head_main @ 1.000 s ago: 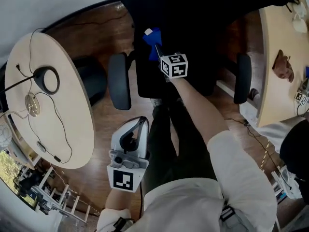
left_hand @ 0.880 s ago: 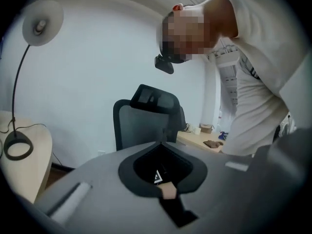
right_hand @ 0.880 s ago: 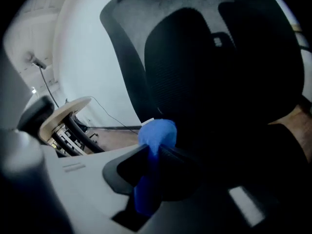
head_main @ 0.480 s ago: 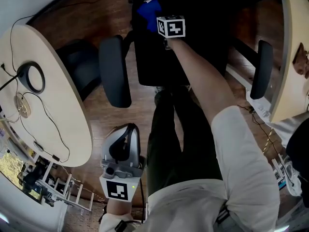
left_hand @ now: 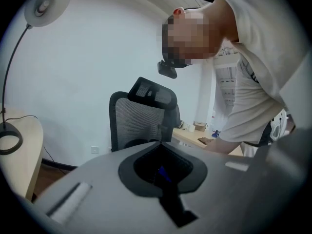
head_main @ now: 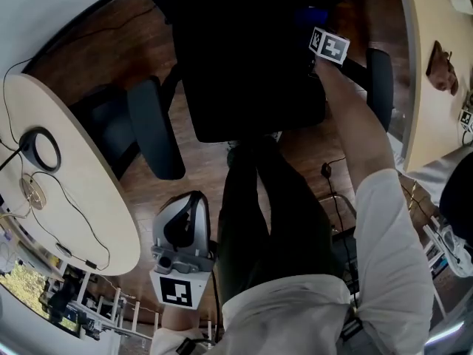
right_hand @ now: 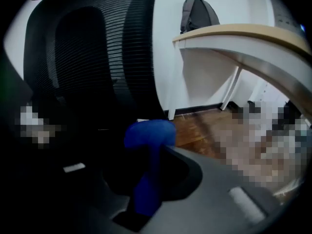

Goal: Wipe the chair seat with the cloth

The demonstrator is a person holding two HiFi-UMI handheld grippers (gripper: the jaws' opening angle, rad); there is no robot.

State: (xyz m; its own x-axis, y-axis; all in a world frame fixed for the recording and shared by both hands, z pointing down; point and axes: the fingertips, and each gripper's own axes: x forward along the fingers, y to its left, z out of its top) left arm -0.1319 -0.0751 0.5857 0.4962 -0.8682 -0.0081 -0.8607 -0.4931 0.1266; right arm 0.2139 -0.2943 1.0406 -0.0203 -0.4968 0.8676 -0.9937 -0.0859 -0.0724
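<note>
My right gripper (head_main: pixel 316 29) clamps the blue cloth (right_hand: pixel 147 136) over the seat's (head_main: pixel 244 87) far right corner, beside the armrest (head_main: pixel 380 87). My left gripper (head_main: pixel 191 202) hangs low, jaws together, empty.

This is an office. A black mesh-backed swivel chair with padded armrests (head_main: pixel 251 87) stands on a dark wooden plank floor (head_main: pixel 199 161) between two pale wooden desks. The rounded desk at the left (head_main: pixel 111 198) carries a thin-armed desk lamp (left_hand: pixel 46 6) (thin cables trail across the top). The other desk is at the right (head_main: pixel 429 124). A grey backpack (right_hand: pixel 197 11) shows against the plain white wall.
</note>
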